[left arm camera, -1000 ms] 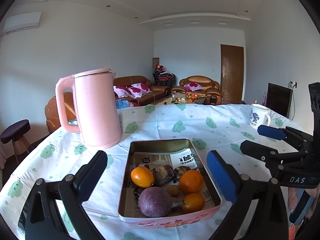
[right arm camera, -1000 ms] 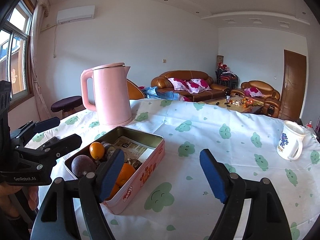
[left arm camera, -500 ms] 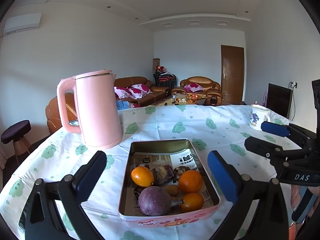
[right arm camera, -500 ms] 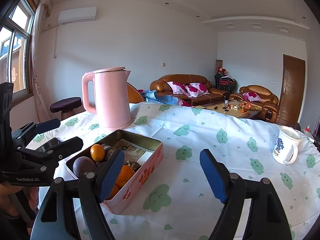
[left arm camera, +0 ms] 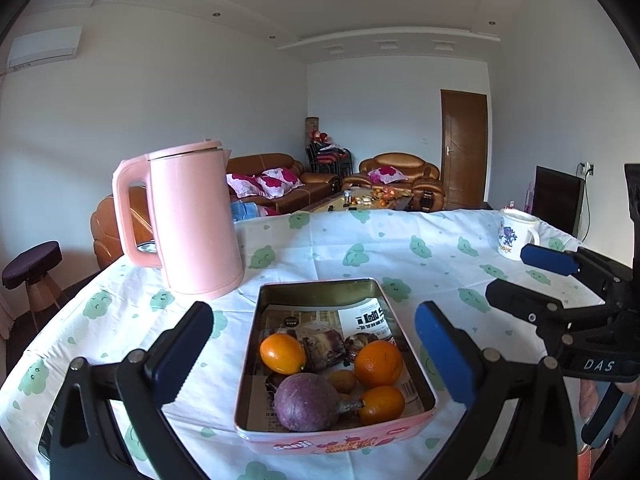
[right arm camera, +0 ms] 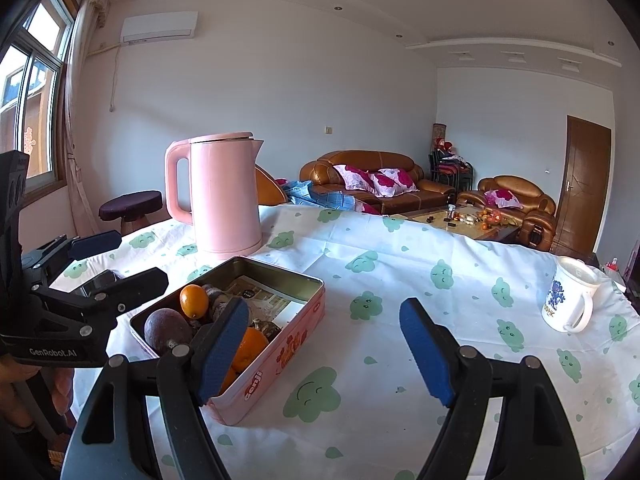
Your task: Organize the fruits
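Note:
A pink tin [left arm camera: 404, 344] stands on the table with paper lining its bottom. In it lie a purple passion fruit [left arm camera: 306, 396], two oranges [left arm camera: 378, 363] [left arm camera: 282, 353], a smaller orange fruit [left arm camera: 381, 405] and some dark pieces. My left gripper [left arm camera: 312, 312] hovers open just in front of the tin, touching nothing. My right gripper [right arm camera: 324, 312] is open too, right of the tin [right arm camera: 272, 364] and above the cloth. Each gripper shows at the edge of the other's view: the right gripper [left arm camera: 514, 274] and the left gripper [right arm camera: 136, 258].
A tall pink kettle [left arm camera: 192, 220] stands behind the tin on the left. A white mug [right arm camera: 568, 300] sits at the far right of the table. The white cloth with green faces [right arm camera: 360, 380] covers the table. Sofas and a stool stand beyond.

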Available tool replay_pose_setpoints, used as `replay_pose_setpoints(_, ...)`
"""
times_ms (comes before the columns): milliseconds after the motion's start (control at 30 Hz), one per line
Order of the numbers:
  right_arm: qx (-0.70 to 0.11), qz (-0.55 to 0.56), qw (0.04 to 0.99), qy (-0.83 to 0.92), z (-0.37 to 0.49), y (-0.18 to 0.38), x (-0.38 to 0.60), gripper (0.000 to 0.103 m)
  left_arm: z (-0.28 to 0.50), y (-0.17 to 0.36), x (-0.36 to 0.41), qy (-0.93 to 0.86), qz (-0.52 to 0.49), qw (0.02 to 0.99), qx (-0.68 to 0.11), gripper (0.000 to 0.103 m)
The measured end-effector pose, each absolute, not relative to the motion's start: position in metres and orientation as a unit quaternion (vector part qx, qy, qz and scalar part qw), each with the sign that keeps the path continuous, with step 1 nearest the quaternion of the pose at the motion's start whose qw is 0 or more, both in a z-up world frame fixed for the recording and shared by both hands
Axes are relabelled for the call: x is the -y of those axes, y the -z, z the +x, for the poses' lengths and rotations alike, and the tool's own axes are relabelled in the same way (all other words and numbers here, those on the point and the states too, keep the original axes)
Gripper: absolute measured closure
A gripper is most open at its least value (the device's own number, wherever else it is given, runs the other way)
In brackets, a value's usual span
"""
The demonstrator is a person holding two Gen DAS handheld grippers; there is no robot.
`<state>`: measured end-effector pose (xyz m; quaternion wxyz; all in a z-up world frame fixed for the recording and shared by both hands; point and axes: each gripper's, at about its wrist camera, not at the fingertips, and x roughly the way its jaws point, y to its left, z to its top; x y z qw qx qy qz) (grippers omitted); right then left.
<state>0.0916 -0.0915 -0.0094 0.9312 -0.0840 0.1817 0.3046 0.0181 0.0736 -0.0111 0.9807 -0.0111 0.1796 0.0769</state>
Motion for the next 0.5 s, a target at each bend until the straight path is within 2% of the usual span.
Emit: replay_pose_setpoints(500,-0.184,-0.084,0.933,-0.299,0.095,0.0119,0.0965,0.024,0.0216,0.0115,-0.0696,-0.082,-0.011,0.979,-0.185,0.0)
